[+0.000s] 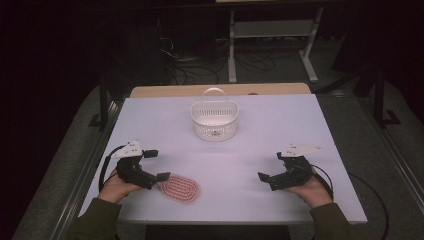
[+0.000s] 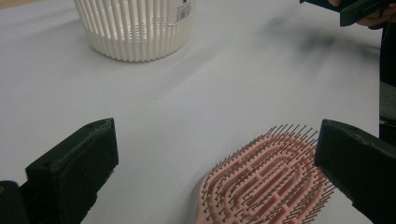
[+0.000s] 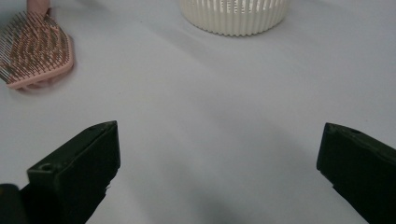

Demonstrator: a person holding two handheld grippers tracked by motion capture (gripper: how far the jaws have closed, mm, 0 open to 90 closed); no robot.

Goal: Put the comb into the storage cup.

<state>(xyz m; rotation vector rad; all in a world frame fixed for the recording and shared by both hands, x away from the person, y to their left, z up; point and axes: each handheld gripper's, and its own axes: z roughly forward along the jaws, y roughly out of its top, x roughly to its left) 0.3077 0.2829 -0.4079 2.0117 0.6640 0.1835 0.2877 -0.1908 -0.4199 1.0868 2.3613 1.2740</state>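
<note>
Left gripper [image 1: 152, 165]: held low over the table at the near left, jaws spread wide with nothing between them; one jaw tip sits just beside the brush.
Right gripper [image 1: 271, 166]: held at the near right, jaws spread wide over bare tabletop, gripping nothing.
Brush [image 1: 179, 188]: a pink oval hairbrush lying flat with bristles up, just ahead of the left gripper and toward its right jaw; in the left gripper view [image 2: 266, 179] its head lies close against the right jaw. From the right gripper it sits far off to the left [image 3: 37, 49].
Basket [image 1: 214, 119]: a white slotted basket with a hoop handle, standing upright well ahead of both grippers, roughly midway between them; its ribbed wall shows in the left gripper view [image 2: 135, 28] and the right gripper view [image 3: 233, 16].
Table [image 1: 300, 125]: a pale lilac-white top under everything.
Hands: the left hand [image 1: 116, 186] and right hand [image 1: 312, 189] each wrap a gripper body from behind.
</note>
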